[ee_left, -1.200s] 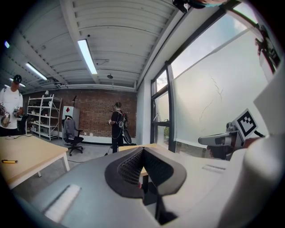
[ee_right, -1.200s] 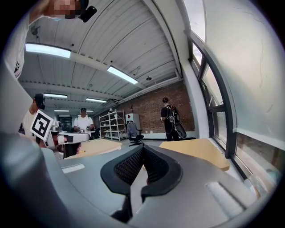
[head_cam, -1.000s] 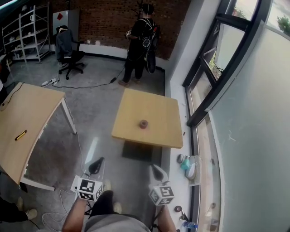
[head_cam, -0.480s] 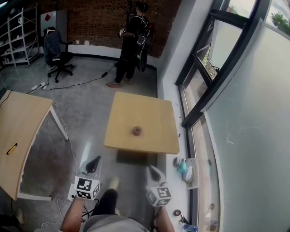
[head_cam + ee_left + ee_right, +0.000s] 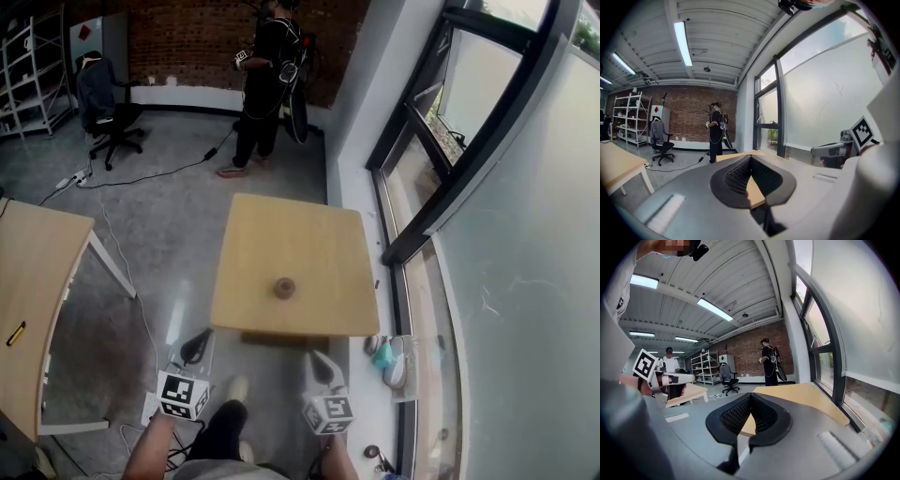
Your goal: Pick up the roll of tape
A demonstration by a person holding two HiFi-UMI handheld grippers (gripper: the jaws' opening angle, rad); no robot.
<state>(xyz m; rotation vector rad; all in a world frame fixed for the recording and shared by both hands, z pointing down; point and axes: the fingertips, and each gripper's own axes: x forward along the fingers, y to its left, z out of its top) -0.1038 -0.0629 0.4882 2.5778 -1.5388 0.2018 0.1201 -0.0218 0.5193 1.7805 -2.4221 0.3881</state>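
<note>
From your head view, the left tool [image 5: 198, 344] and the right tool [image 5: 319, 358] hang side by side low in the frame, both pointing ahead toward the small square table [image 5: 309, 234]. The roll of tape [image 5: 284, 288] lies flat on that table, ahead of both tools and roughly between their lines, a little nearer the right tool's side, well apart from either tip and close to the table's near edge. Each tool carries its marker cube [image 5: 183, 396] behind the jaws. Off to the left tool's outer side stands a second table [image 5: 37, 272], and beyond the right tool's outer side runs the dark-framed window [image 5: 441, 159]. Far ahead, past the table, a person in black [image 5: 265, 84] stands by the brick wall, with an office chair [image 5: 101, 103] further to the left. In your left gripper view, the left tool [image 5: 751, 158] has its jaws together with nothing between them; a wedge of the table's wood [image 5: 754, 191] shows just below where they meet. The person [image 5: 715, 132] and the chair [image 5: 661, 140] stand ahead of it, shelves [image 5: 627, 124] further left, and the right tool [image 5: 836, 151] sits to its right. In your right gripper view, the right tool [image 5: 750, 395] is likewise closed and empty, the table [image 5: 806, 397] stretching ahead of it and to its right. The person [image 5: 768, 362] stands beyond, and the left tool [image 5: 670, 377] shows to its left.
</note>
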